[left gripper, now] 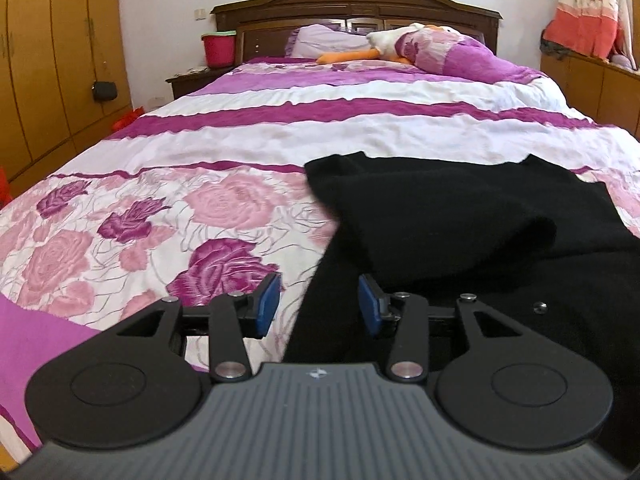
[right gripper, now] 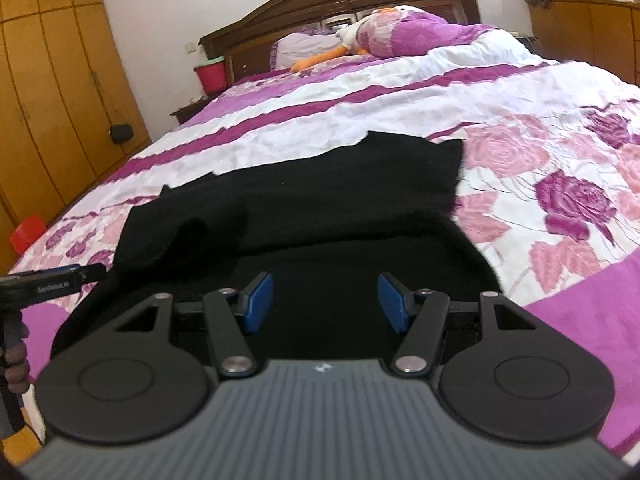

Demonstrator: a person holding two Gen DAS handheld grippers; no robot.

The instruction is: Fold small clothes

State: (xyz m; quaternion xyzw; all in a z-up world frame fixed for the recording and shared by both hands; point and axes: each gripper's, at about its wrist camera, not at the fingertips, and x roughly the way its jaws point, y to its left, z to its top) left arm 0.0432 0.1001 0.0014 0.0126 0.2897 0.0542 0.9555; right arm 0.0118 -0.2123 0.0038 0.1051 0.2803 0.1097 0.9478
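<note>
Your black knit garment lies near the foot of the bed, one layer already lapped over itself but still rumpled, and both your left tongs and right tongs stand apart, empty, so most folding remains.

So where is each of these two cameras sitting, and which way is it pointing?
Left wrist: on the left gripper, looking up the bed over the black garment's left edge; open blue pads.
Right wrist: on the right gripper, above the garment's middle; open pads, left gripper at far left.
Shared: garment, headboard, plush duck.
</note>
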